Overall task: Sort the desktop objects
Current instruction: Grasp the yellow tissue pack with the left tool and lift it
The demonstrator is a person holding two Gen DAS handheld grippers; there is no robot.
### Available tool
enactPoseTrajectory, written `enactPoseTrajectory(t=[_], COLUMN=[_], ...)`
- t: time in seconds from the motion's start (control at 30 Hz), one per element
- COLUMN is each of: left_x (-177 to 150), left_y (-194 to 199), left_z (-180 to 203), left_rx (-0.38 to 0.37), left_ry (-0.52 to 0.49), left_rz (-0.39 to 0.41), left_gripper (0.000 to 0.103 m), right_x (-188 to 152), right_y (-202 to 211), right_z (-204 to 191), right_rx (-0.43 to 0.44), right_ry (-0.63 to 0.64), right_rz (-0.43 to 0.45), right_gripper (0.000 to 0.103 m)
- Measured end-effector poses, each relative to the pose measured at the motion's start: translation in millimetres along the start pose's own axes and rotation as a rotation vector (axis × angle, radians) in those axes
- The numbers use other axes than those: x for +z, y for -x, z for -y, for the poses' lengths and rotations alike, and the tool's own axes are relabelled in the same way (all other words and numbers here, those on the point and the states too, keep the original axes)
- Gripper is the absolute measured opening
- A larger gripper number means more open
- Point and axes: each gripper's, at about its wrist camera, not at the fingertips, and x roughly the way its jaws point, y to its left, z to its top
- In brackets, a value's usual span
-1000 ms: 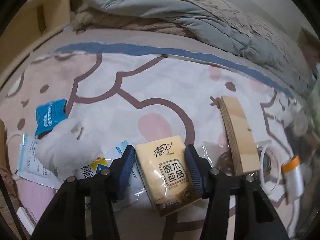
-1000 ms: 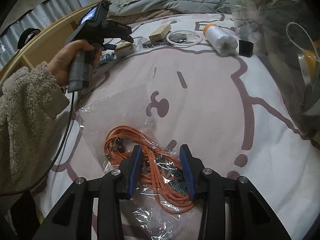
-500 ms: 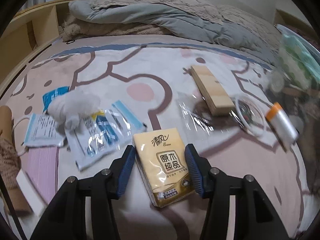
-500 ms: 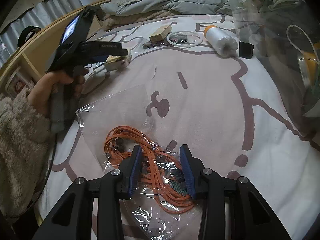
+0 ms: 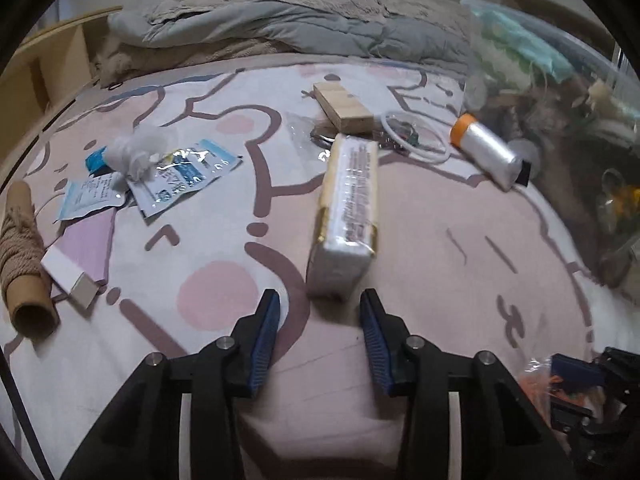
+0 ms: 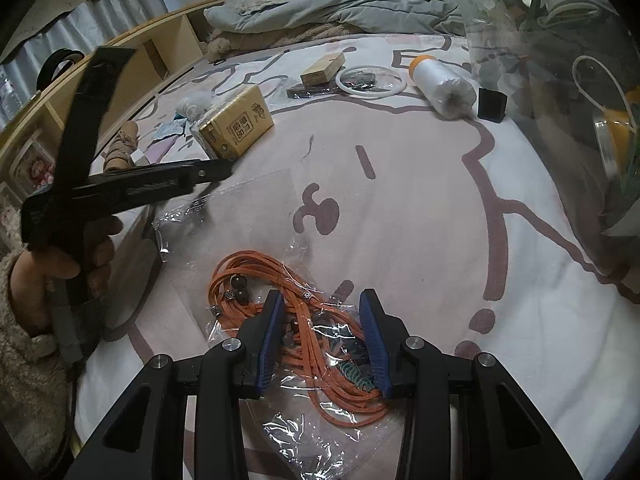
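Left gripper (image 5: 320,344) has its jaws spread wide with nothing between them. The tissue pack (image 5: 346,216) sits just past the tips, tilted up on an edge, looking freshly dropped rather than neatly laid. My guess is it's being parked mid-bed, clear of the clutter.

Right gripper (image 6: 322,340) is also wide open, its blue pads straddling the bagged orange cord (image 6: 296,320) without pinching it; looks lined up for a grab.

Further out: sachets (image 5: 180,172) and a twine roll (image 5: 22,248) on the far left, a wooden block (image 5: 344,108), white ring (image 5: 416,140) and plastic-wrap roll (image 5: 486,152) toward the far right, next to a clear bin (image 5: 560,92) that's probably where stuff goes.
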Motion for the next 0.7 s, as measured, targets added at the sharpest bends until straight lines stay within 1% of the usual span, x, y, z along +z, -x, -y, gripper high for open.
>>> enactPoseTrajectory(t=[0.03,0.07,0.13,0.2,0.27,0.33,0.37,0.43,0.47,0.5,0.53,0.57,0.63,0.7], left_x=[1,3,8,19,31,45,53,59,60,60,58,56,49,42], left_y=[3,7,16,22,23,17,11,2,-4,-9,-13,-17,-17,-11], left_z=[-1,-2,-3,-3,-6,-11,-13,-15,-16,-17,-16,-17,-16,-12], left_rx=[0.001,0.003,0.008,0.012,0.014,-0.011,-0.022,-0.036,-0.046,-0.052,-0.064,-0.079,-0.085,-0.072], left_ry=[0.003,0.004,0.0,-0.004,0.015,0.049,0.069,0.095,0.109,0.126,0.138,0.153,0.175,0.157], left_rz=[0.01,0.02,0.066,0.111,0.114,0.097,0.074,0.04,0.015,-0.015,-0.039,-0.065,-0.083,-0.072], left_gripper=[0.049,0.065,0.078,0.079,0.079,0.08,0.08,0.08,0.079,0.072,0.051,0.033,0.026,0.026], right_x=[0,-1,-1,-1,-1,-1,-1,-1,-1,-1,-1,-1,0,0], right_y=[0,0,0,0,0,1,0,0,0,0,0,0,0,-1], right_z=[0,0,-1,-1,-1,-1,-1,-1,-1,-1,0,-1,0,0], right_rx=[-0.001,0.0,0.0,0.0,0.0,0.002,0.004,0.007,0.009,0.01,0.011,0.011,0.011,0.011], right_ry=[0.001,0.001,0.002,0.001,0.001,0.0,0.0,-0.001,-0.001,-0.002,-0.002,-0.002,0.0,0.0], right_rz=[0.0,0.001,0.001,0.001,0.001,0.001,0.001,0.002,0.002,0.002,0.003,0.003,0.003,0.004], right_gripper=[0.04,0.04,0.04,0.04,0.04,0.04,0.04,0.04,0.04,0.04,0.04,0.04,0.04,0.04])
